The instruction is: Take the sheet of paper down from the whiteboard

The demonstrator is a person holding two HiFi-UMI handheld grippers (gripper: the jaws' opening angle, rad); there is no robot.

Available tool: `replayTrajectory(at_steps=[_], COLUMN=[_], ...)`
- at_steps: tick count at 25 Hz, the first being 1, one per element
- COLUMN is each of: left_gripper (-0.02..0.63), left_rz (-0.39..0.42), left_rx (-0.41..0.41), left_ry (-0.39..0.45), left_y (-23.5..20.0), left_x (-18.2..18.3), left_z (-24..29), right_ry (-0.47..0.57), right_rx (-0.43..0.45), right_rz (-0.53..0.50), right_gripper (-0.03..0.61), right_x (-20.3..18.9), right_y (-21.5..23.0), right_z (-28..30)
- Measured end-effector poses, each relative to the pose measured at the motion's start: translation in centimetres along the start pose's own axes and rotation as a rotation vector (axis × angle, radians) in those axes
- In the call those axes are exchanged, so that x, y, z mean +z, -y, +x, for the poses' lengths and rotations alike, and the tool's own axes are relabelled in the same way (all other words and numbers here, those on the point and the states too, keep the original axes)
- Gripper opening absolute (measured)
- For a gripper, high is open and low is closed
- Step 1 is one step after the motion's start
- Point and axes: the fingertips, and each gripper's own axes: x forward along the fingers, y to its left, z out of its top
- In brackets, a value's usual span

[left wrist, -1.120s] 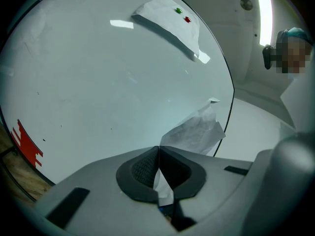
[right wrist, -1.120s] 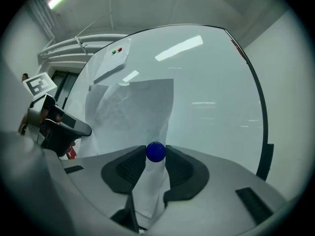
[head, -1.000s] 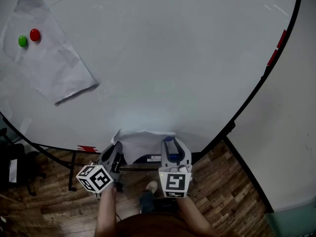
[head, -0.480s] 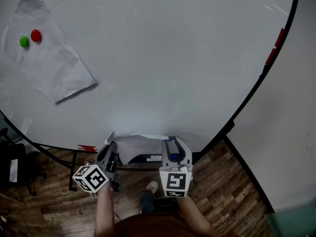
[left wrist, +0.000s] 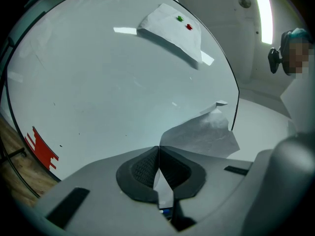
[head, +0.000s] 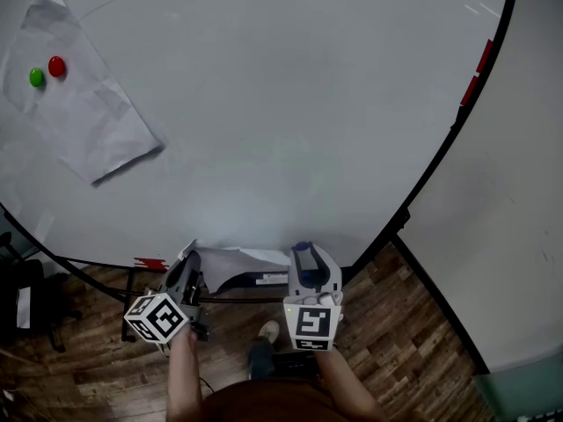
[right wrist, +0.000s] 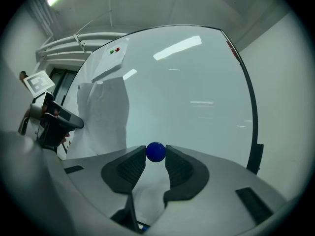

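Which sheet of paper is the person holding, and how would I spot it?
Find the big whiteboard, then drop to its bottom edge. The sheet there is pinched in the left tool; unlike the other sheet at the upper left, no red magnet or green magnet pins it.

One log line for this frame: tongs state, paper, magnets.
left tongs: shut on sheet of paper | right tongs: shut on blue magnet | second sheet: pinned on whiteboard by green magnet, red magnet

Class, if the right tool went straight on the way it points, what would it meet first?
Probably the whiteboard, just ahead; the blue magnet in the right tool would touch it first. Depth is unclear.
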Motion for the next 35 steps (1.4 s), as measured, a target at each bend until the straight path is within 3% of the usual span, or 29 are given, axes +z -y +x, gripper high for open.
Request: replayTrajectory(at_steps=[35], left_gripper=[0.025], left_rz=[-0.014], left_rx=[-0.006], left_ry=[-0.013], left_y=[-0.35], left_x=[-0.25], left_z=[0.29], right_ry=[-0.030], right_rx=[0.002], right_rz=[-0.011], right_gripper=[0.137], right_x=[-0.63], right_y=[-0.07], right_z=[0.19])
